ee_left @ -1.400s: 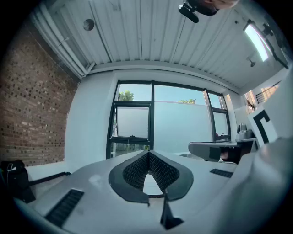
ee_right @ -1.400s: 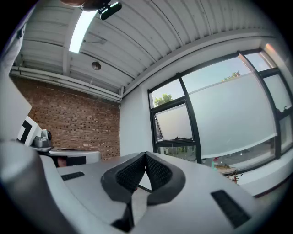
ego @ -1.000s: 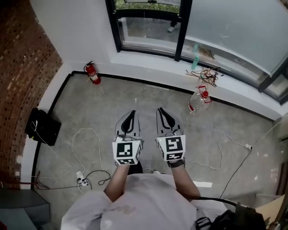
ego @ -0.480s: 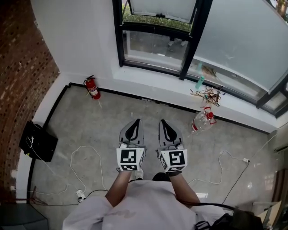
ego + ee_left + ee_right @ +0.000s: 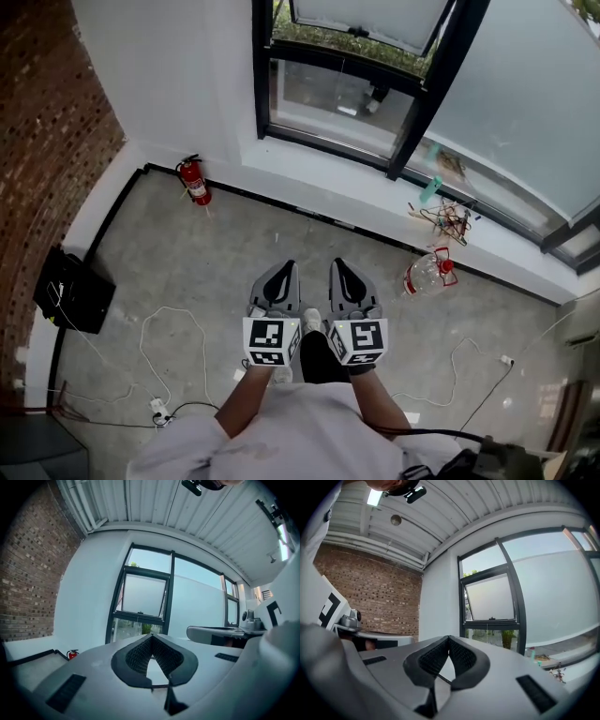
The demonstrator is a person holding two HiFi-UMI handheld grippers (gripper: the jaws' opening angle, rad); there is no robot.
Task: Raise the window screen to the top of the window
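The window [image 5: 375, 84] has a black frame, and its large right pane is covered by a pale frosted screen [image 5: 525, 94]. In the left gripper view that screen [image 5: 197, 606] spans the pane right of the tilted-open sash [image 5: 143, 595]. In the right gripper view the screen [image 5: 562, 597] stops short of the pane's top, with clear glass above it. My left gripper [image 5: 281, 269] and right gripper [image 5: 339, 267] are held side by side over the concrete floor, pointing at the window and well short of it. Both are shut, the left [image 5: 151, 637] and the right [image 5: 449, 639] alike, with nothing in them.
A red fire extinguisher [image 5: 195, 180] stands by the wall at left. A plastic bottle [image 5: 428, 274] lies below the sill. A tangle of wires [image 5: 450, 220] and a green item [image 5: 430, 190] lie on the sill. White cables [image 5: 173, 337] and a black box [image 5: 73, 291] are on the floor, beside a brick wall [image 5: 47, 112].
The person has walked toward the window, carrying both grippers forward side by side. The window and sill now sit nearer and larger in the head view. Both grippers stayed shut.
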